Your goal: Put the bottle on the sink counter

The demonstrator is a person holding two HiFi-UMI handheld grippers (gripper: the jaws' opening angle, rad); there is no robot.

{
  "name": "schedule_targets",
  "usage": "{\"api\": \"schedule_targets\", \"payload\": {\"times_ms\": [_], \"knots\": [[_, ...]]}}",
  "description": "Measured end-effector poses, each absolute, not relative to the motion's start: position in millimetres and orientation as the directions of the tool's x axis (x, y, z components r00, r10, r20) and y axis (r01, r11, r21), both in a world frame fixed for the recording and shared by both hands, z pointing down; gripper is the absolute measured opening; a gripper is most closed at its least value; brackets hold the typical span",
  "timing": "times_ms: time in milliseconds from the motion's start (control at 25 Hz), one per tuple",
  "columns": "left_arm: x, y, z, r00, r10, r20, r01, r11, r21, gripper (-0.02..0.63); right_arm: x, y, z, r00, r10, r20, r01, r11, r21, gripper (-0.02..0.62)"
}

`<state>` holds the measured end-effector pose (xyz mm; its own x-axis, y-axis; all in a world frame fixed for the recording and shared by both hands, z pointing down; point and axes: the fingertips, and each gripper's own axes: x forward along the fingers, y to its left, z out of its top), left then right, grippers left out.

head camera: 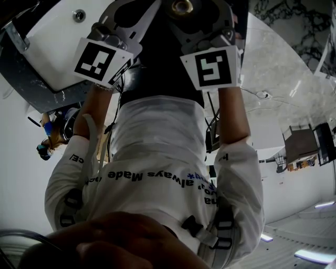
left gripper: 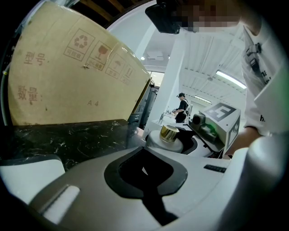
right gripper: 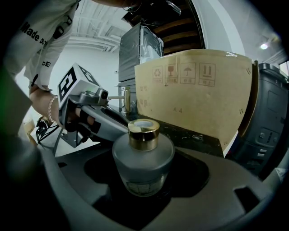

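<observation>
A frosted grey bottle (right gripper: 143,162) with a gold cap stands upright between the jaws of my right gripper (right gripper: 144,182), which is shut on it. In the left gripper view the same bottle (left gripper: 169,133) and the right gripper (left gripper: 216,122) show just ahead to the right. My left gripper (left gripper: 146,176) has its jaws together with nothing in the dark cut-out. In the head view both grippers are raised side by side, left gripper (head camera: 123,21) and right gripper (head camera: 202,18), with the bottle's gold cap (head camera: 182,6) at the top edge.
A large cardboard box (right gripper: 198,90) stands on a dark marble counter (left gripper: 63,140) beyond the grippers. A white basin (head camera: 52,42) with a drain hole lies at the upper left of the head view. A person (left gripper: 181,106) stands far off in the background.
</observation>
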<state>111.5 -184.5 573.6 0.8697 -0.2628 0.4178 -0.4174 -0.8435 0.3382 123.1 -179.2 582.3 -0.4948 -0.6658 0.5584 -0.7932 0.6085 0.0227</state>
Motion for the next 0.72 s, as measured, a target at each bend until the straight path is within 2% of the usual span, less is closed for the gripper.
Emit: {"api": "schedule_targets", "payload": {"times_ms": [320,720], "knots": [[116,-182,576,0.873,-0.256,0.414,-0.403,-0.857,0.321,0.003,128,-177,586,-0.512,-0.67,0.537,-0.798,0.603,-0.009,0.332],[105,-182,562,0.862,-0.285,0.419,-0.43,-0.849,0.306,0.003,128,-180,564,-0.507,-0.692,0.514,-0.782,0.62,0.064,0.333]]}}
